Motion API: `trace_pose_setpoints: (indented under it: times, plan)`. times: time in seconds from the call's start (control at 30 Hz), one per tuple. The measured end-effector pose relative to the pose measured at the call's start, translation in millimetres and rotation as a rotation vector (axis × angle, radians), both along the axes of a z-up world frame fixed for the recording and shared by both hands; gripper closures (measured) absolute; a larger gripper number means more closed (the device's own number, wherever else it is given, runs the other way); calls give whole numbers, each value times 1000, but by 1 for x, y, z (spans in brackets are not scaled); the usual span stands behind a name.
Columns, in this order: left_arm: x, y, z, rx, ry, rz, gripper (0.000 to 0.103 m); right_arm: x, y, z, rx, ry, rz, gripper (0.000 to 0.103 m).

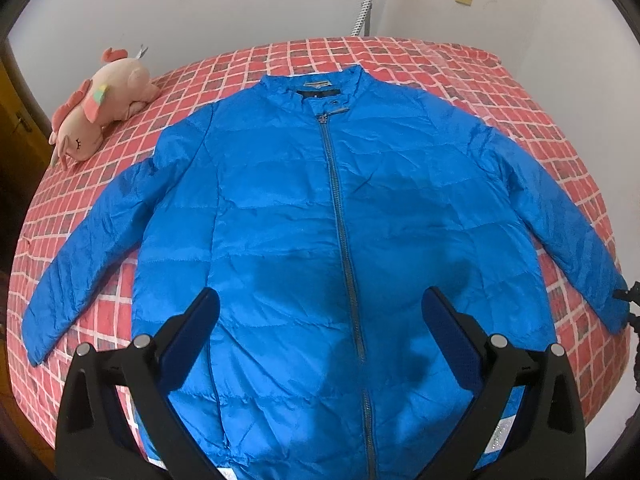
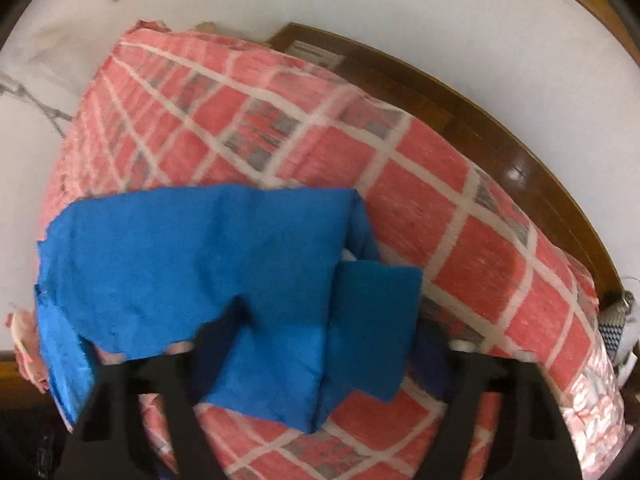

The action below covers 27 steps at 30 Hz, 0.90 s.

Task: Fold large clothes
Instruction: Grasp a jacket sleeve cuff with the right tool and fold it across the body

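Note:
A bright blue zipped puffer jacket [image 1: 280,208] lies flat, front up, on a bed with a red checked cover [image 1: 520,120], both sleeves spread out to the sides. My left gripper [image 1: 322,314] hovers open over the jacket's lower front by the zip, nothing between its fingers. In the blurred right wrist view, the end of the jacket sleeve [image 2: 360,312] lies bunched between the pads of my right gripper [image 2: 326,346], which touch it on both sides. That sleeve [image 2: 180,256] runs off to the left across the cover [image 2: 460,240].
A pink plush toy [image 1: 100,112] lies on the bed's far left corner. White walls stand close behind the bed, with a striped hose [image 1: 366,0] against one. Dark wooden flooring [image 2: 500,140] runs along the bed's edge. Bare cover surrounds the jacket.

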State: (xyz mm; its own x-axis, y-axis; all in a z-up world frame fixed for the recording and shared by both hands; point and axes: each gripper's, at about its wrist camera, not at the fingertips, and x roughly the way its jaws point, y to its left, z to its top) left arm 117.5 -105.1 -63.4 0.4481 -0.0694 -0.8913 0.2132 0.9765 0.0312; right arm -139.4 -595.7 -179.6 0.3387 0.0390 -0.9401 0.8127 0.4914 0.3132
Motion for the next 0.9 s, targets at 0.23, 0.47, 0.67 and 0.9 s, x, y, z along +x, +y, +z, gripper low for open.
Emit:
trace_pose_setpoints:
  times: [0.23,0.47,0.67,0.9]
  plan:
    - [11,13,-2,-21,9,30,3,34,16,62,4,-212,79,74]
    - [27,26,-3,-36,22,55,3,140,86,123,-82,-243,325,74]
    - [43,42,-5,-35,25,84,3,223,157,123,-145,-202,516,74]
    - [63,65,-5,-50,13,121,3,308,255,89,-208,-112,738,74]
